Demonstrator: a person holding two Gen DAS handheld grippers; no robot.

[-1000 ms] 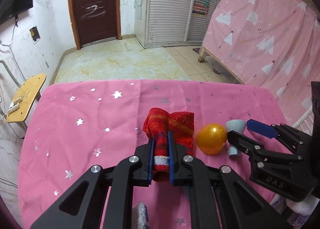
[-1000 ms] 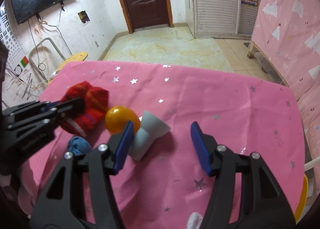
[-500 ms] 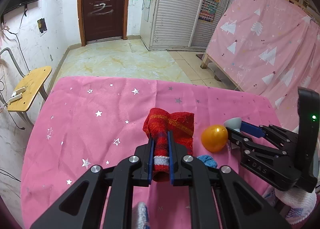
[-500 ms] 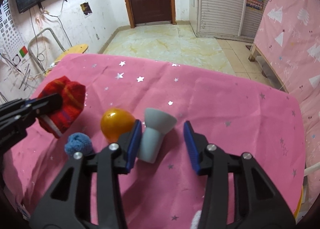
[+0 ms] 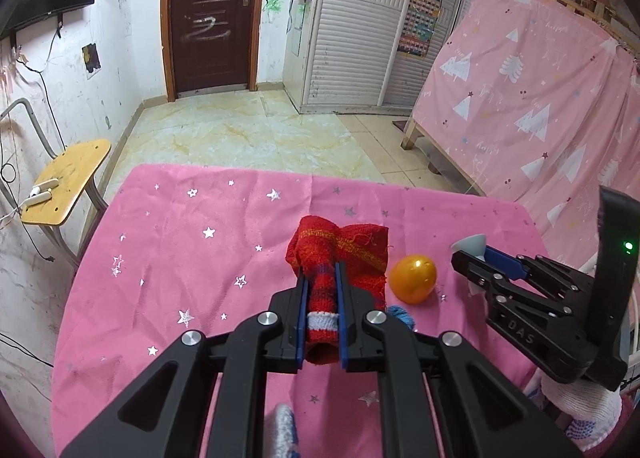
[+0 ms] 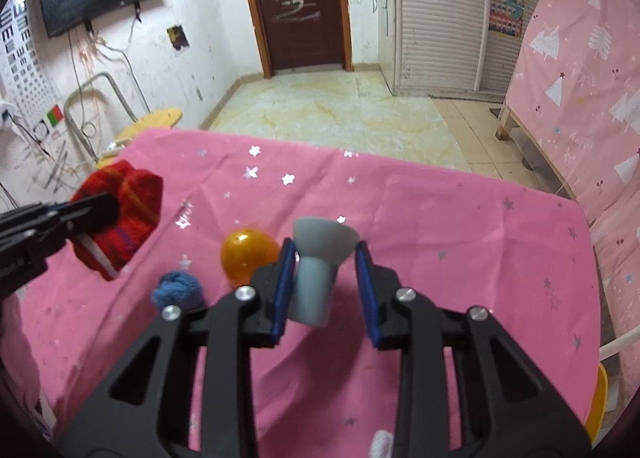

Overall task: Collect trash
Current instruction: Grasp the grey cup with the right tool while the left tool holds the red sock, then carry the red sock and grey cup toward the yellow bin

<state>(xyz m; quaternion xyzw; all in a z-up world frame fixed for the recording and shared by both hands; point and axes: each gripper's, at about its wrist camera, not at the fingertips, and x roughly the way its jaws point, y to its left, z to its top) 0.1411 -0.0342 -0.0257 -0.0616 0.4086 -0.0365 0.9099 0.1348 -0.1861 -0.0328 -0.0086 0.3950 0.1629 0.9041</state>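
My left gripper [image 5: 320, 274] is shut on a red knitted sock [image 5: 340, 246], which it holds by the cuff just above the pink cloth. From the right wrist view the sock [image 6: 128, 209] hangs off the left gripper [image 6: 100, 203] at the left. My right gripper [image 6: 326, 254] is closing on a grey funnel-shaped cup [image 6: 320, 258]. The cup stands between the blue pads, and its flared rim touches both. An orange ball [image 6: 248, 254] lies just left of the cup, and a blue yarn ball [image 6: 178, 290] lies nearer me. In the left wrist view the right gripper [image 5: 476, 258] carries the cup [image 5: 470, 244] beside the ball [image 5: 413, 278].
The table [image 5: 180, 250] wears a pink cloth with silver stars. A yellow chair [image 5: 68, 181] stands off its left edge. A pink tree-print curtain [image 5: 540, 97] hangs at the right. A white-gloved hand [image 5: 580, 414] holds the right gripper. Tiled floor lies beyond the table.
The right jaws have narrowed from wide apart to the grey cup's rim. The left gripper, with the sock in it, has risen a little from the table.
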